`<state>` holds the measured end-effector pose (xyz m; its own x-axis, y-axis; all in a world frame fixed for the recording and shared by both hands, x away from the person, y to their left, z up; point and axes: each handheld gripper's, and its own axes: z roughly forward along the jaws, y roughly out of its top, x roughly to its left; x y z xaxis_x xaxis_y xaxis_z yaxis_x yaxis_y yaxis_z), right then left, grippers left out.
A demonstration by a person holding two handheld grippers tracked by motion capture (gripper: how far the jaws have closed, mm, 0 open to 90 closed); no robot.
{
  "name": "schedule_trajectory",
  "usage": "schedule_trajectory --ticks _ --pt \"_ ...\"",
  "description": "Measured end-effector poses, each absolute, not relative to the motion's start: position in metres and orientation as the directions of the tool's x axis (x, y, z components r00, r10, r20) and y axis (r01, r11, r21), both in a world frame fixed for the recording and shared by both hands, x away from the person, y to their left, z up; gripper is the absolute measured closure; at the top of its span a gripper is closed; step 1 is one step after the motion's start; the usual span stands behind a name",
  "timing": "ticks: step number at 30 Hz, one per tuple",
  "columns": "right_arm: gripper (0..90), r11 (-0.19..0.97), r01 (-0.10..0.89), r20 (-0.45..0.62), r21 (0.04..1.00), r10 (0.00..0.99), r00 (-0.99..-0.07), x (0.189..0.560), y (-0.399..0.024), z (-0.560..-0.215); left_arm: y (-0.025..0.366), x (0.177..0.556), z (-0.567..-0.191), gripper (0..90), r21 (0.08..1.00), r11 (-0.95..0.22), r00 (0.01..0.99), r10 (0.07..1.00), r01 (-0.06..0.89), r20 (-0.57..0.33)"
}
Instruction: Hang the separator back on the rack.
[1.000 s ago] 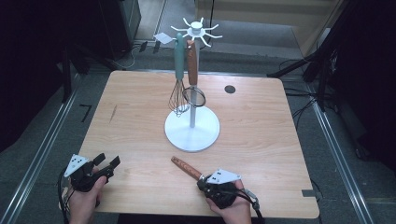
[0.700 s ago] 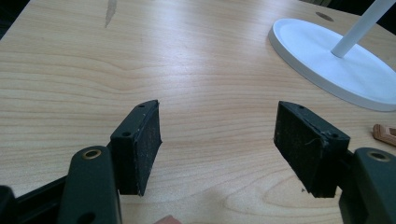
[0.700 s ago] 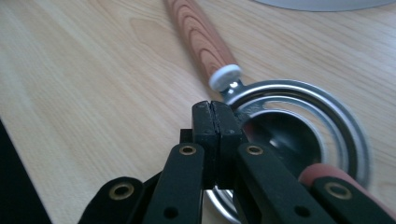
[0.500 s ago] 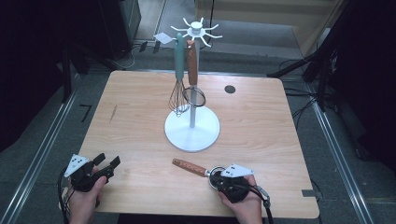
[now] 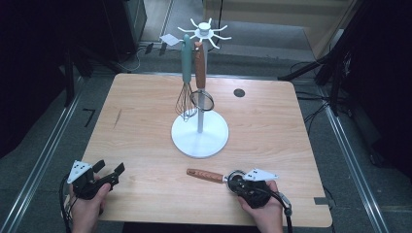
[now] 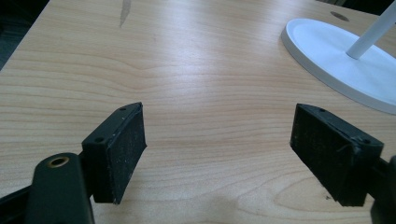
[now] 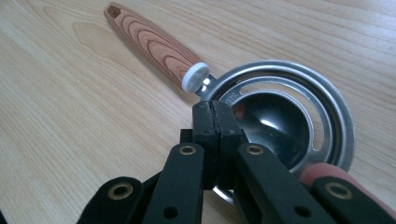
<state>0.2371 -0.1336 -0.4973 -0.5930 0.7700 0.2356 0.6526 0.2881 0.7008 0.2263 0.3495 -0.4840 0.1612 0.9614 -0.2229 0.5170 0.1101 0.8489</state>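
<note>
Wooden-handled strainer lies at lower centre of the worktop, right gripper fingers closed on its metal rim; left gripper fingers have just been opening, nothing between them.

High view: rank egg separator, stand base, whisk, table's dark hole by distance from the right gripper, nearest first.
1. egg separator, at the right gripper, handle pointing left.
2. stand base, up-left, mid-table.
3. whisk, hanging left of the pole, above the base.
4. dark hole, far edge; close to the whisk, ranking uncertain.
</note>
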Motion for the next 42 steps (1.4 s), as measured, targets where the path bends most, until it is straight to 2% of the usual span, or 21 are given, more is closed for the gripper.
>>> schedule_trajectory --ticks 6,11,15,18,27,37,42 --pt "89.8 0.246 0.615 0.225 0.749 0.779 -0.586 0.236 -0.148 -0.483 0.349 0.226 -0.484 17.3 0.85 0.104 0.158 0.964 0.516 -0.213" --pt "89.3 0.19 0.601 0.186 0.776 0.842 -0.507 0.247 -0.169 -0.481 0.348 0.226 -0.484 17.0 0.85 0.104 0.155 0.965 0.517 -0.212" --pt "84.6 0.179 0.627 0.185 0.759 0.863 -0.47 0.258 -0.176 -0.49 0.348 0.226 -0.484 17.0 0.849 0.098 0.156 0.966 0.519 -0.207" --pt "86.6 0.173 0.642 0.203 0.747 0.86 -0.468 0.263 -0.177 -0.496 0.348 0.227 -0.484 17.0 0.848 0.101 0.154 0.966 0.52 -0.209" --pt "84.9 0.187 0.656 0.227 0.731 0.84 -0.492 0.261 -0.171 -0.5 0.349 0.227 -0.484 17.0 0.847 0.102 0.153 0.966 0.522 -0.21" --pt "85.3 0.194 0.673 0.233 0.713 0.84 -0.489 0.244 -0.175 -0.501 0.349 0.226 -0.484 17.0 0.847 0.104 0.151 0.966 0.521 -0.211" --pt "81.5 0.212 0.624 0.195 0.752 0.833 -0.517 0.241 -0.175 -0.495 0.349 0.226 -0.484 16.9 0.848 0.102 0.149 0.967 0.52 -0.208"
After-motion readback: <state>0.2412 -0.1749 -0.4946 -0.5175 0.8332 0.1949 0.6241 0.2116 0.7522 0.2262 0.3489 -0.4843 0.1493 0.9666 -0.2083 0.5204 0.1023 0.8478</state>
